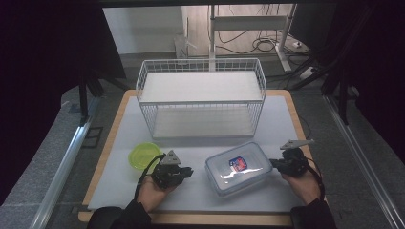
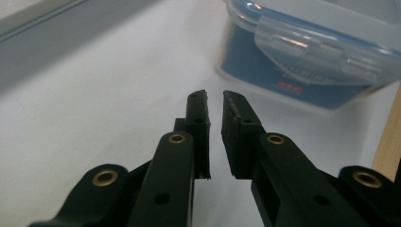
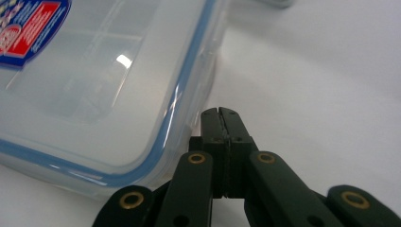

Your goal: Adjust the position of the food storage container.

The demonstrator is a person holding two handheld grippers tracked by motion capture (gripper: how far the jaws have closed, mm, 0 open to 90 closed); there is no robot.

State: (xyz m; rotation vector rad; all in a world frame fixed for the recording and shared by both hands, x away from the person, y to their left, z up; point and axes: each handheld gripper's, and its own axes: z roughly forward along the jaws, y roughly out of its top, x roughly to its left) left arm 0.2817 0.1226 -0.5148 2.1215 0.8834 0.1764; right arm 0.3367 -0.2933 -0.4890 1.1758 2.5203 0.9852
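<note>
My right gripper [image 3: 221,111] has its jaws pressed flat together, nothing between them, tips sitting just beside the right edge of the clear food container [image 3: 94,85], by its blue-trimmed lid rim; whether they touch the side I can't tell. Over on the left gripper [image 2: 215,94], I'm seeing the jaws slightly parted, a narrow gap between the pads, pinching nothing, aimed across bare mat at the container's latch side [image 2: 307,47], which sits a little beyond the tips.

Pulling back to the high view: the left gripper [image 1: 187,172] sits near the front of the table, left of the container [image 1: 239,168], not touching it, while the right gripper [image 1: 272,163] is right up against the box's far-right end. The container lies lid-on, turned at an angle on the white mat [image 1: 200,195], red-and-blue label facing up. A yellow-green bowl [image 1: 143,155] rests just behind and left of my left gripper. Farther back stands a white wire rack [image 1: 200,95], two shelves, well apart from both grippers.
</note>
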